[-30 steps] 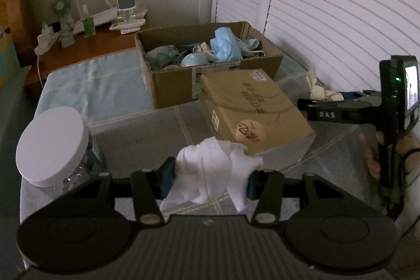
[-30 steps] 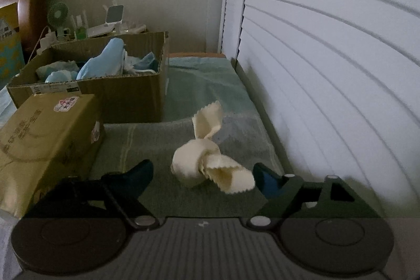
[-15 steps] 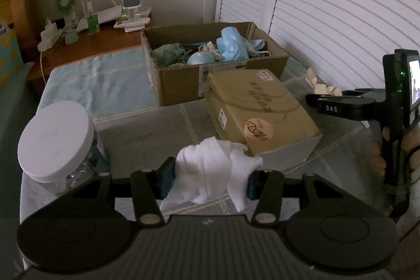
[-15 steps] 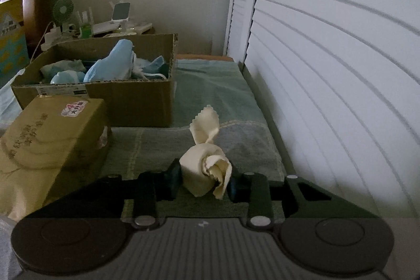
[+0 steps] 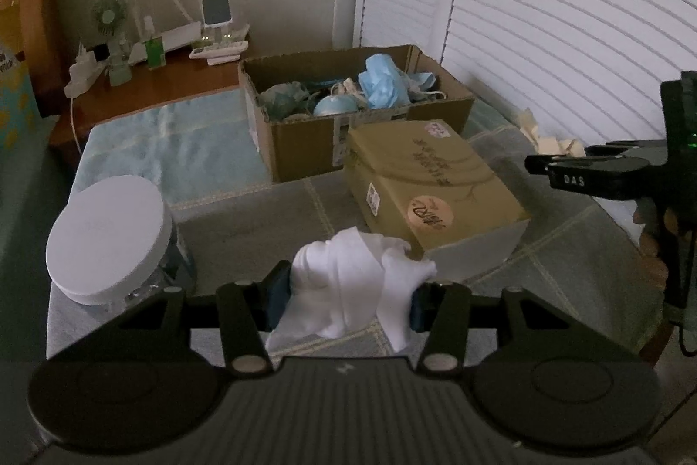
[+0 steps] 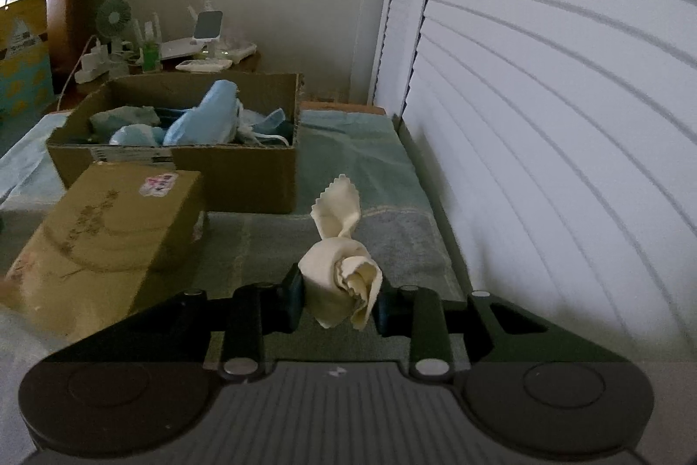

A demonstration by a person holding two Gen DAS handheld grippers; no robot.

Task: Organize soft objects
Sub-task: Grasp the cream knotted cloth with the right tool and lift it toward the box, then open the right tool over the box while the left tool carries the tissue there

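the only text i could read was "das", in pale capitals on the side of the right gripper [image 5: 588, 177] as my left camera saw it. the tan box [image 5: 431, 186] carried dark script, a round sticker [image 5: 429, 213] and a pink-and-white label [image 6: 159, 184], but all of these were too blurred for me to read.

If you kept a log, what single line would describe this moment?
left gripper: shut on white cloth | right gripper: shut on cream cloth | open cardboard box: holds soft items
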